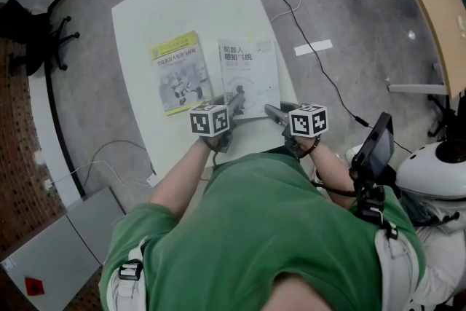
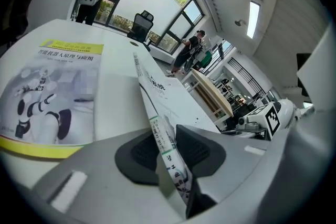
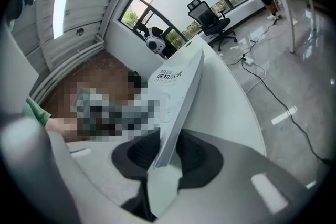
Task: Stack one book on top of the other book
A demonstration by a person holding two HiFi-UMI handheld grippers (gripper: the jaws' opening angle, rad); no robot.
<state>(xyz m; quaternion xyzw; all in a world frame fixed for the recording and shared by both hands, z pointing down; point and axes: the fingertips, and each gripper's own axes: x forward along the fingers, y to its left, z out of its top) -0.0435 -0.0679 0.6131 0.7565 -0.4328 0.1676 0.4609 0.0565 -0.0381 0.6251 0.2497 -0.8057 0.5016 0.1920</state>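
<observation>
The yellow book [image 1: 180, 73] lies flat on the white table [image 1: 189, 4], to the left. Your left gripper [image 1: 233, 104] is clamped on the near left corner of the white book [image 1: 249, 76], which lies just beside the yellow one; in the left gripper view the book's edge [image 2: 157, 123] sits pinched between the dark pads [image 2: 137, 153]. Your right gripper [image 1: 274, 113] grips the same book's near right corner, both pads [image 3: 195, 157] pressed against its edge [image 3: 178, 97].
</observation>
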